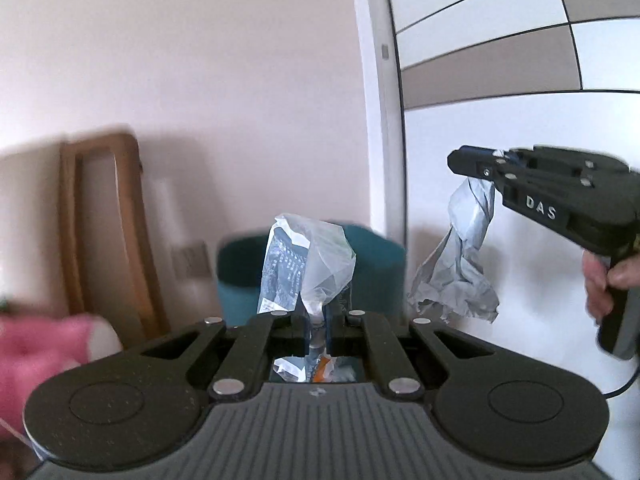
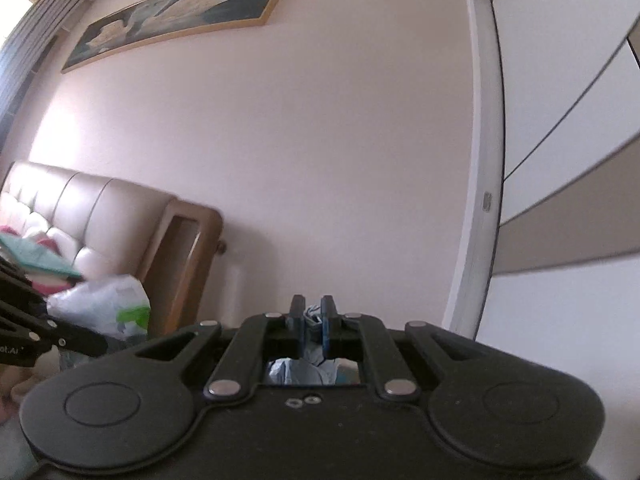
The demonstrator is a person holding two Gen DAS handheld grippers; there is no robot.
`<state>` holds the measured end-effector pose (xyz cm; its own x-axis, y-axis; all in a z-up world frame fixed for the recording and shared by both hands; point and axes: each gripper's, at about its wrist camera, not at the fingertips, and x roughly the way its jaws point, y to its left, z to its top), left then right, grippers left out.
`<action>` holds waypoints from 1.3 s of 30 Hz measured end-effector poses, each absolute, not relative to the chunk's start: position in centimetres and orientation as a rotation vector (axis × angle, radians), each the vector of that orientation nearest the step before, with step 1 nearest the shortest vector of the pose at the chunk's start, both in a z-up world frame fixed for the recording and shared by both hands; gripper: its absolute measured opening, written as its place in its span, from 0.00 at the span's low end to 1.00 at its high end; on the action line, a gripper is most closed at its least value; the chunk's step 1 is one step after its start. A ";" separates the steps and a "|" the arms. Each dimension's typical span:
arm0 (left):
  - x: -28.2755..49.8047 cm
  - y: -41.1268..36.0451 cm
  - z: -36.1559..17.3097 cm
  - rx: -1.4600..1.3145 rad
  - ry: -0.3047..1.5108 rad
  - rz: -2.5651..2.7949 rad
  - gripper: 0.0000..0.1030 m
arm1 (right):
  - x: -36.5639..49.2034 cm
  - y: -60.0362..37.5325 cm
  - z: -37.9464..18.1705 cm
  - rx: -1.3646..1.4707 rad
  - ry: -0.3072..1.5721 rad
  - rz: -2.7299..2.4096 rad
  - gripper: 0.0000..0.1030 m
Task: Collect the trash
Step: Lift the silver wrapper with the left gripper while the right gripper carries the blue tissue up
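My left gripper (image 1: 318, 320) is shut on a clear plastic wrapper (image 1: 308, 264) with dark print, which stands up above the fingers and hangs below them. A teal bin (image 1: 376, 264) stands just behind it. My right gripper (image 1: 470, 164) is shut on a crumpled grey paper (image 1: 460, 260) that dangles to the right of the bin. In the right wrist view the right gripper (image 2: 313, 320) pinches the grey paper (image 2: 312, 354), mostly hidden below the fingers. The left gripper (image 2: 92, 342) shows at the left edge there with its plastic wrapper (image 2: 104, 308).
A wooden bed headboard frame (image 1: 104, 224) and pink bedding (image 1: 44, 344) lie left. A white wardrobe (image 1: 500, 80) with beige panels fills the right. A padded headboard (image 2: 80, 208) and a framed picture (image 2: 180, 16) are on the pink wall.
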<state>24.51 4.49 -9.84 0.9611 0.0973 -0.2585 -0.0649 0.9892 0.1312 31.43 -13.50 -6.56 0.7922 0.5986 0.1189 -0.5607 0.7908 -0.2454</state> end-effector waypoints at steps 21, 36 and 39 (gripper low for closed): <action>37.7 6.0 -5.0 0.061 0.287 0.209 0.06 | 40.7 -6.9 -4.1 -0.293 -0.056 0.424 0.06; 41.0 8.5 -10.3 -0.040 0.498 0.202 0.06 | 42.2 -3.6 -7.8 -0.394 0.218 0.506 0.07; 41.3 8.2 -10.8 -0.003 0.529 0.199 0.06 | 42.4 -3.4 -7.9 -0.392 0.301 0.534 0.08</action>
